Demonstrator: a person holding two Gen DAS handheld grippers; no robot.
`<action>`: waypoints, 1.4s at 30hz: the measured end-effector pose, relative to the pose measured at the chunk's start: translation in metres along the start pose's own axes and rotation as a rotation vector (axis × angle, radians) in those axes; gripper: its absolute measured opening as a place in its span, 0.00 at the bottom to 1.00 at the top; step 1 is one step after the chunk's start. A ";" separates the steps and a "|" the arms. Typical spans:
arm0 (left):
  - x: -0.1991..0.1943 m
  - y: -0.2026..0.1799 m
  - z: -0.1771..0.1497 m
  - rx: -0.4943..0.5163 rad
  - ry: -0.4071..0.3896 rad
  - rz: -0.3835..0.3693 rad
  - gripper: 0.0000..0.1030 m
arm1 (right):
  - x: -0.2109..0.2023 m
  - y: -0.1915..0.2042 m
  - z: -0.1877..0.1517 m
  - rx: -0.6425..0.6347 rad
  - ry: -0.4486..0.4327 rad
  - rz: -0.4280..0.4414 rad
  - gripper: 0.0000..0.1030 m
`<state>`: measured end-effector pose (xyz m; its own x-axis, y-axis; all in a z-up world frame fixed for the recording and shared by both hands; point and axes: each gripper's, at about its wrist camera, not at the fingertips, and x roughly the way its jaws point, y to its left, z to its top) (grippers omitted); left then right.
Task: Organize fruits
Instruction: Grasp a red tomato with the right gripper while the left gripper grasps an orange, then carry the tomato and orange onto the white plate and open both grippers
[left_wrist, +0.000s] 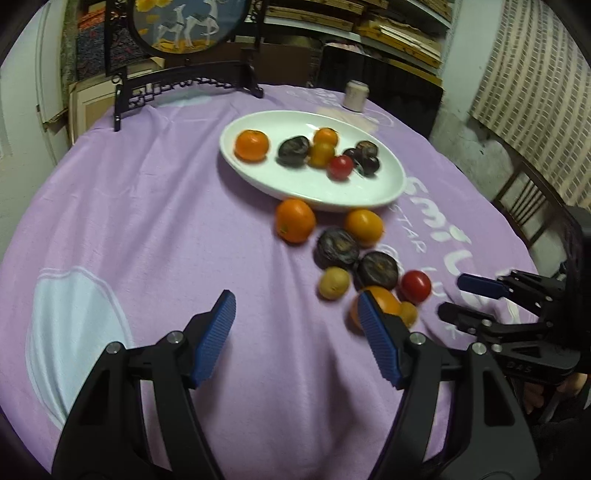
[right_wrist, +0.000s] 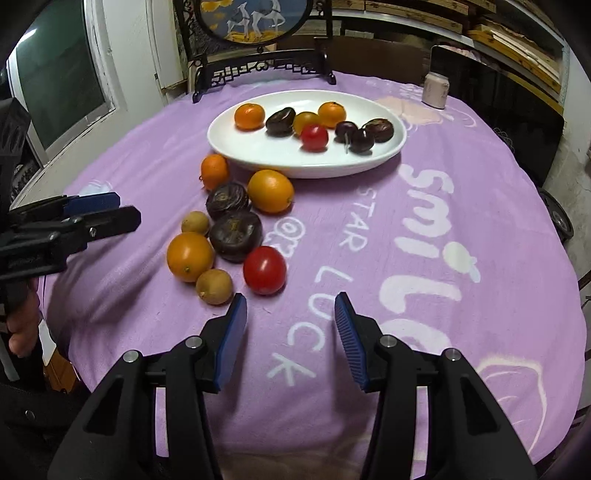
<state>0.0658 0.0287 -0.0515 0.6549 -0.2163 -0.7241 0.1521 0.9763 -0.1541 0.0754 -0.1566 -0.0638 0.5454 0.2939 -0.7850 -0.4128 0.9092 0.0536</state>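
Note:
A white oval plate (left_wrist: 369, 188) (right_wrist: 258, 151) on the purple cloth holds several fruits: oranges, dark passion fruits, a red tomato (right_wrist: 314, 137). Loose fruits lie in front of it: an orange (left_wrist: 294, 220) (right_wrist: 214, 171), a yellow-orange fruit (right_wrist: 270, 191), two dark passion fruits (right_wrist: 235, 236), a red tomato (left_wrist: 416, 286) (right_wrist: 264, 270), an orange (right_wrist: 190, 256), two small tan fruits (right_wrist: 214, 286). My left gripper (left_wrist: 295, 314) is open and empty, left of the loose pile. My right gripper (right_wrist: 291, 310) is open and empty, just right of the red tomato; it also shows in the left wrist view (left_wrist: 456, 297).
A dark carved stand with a round deer picture (right_wrist: 255, 22) stands at the table's far edge. A small pale jar (left_wrist: 355, 96) (right_wrist: 436, 90) sits behind the plate. A dark chair (left_wrist: 535, 206) is at the right. The left gripper shows at the left in the right wrist view (right_wrist: 118, 210).

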 end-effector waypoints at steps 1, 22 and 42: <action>0.000 -0.002 -0.001 0.007 0.002 -0.001 0.69 | 0.002 0.000 0.000 0.000 0.002 -0.003 0.49; 0.038 -0.030 -0.018 0.062 0.139 0.010 0.70 | 0.001 -0.021 -0.009 0.028 -0.012 -0.038 0.28; 0.031 -0.043 -0.006 0.074 0.085 0.012 0.34 | -0.011 -0.037 -0.024 0.084 -0.023 0.024 0.28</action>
<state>0.0749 -0.0203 -0.0708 0.5924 -0.2002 -0.7804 0.2010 0.9747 -0.0975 0.0672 -0.2007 -0.0718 0.5534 0.3217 -0.7683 -0.3641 0.9230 0.1243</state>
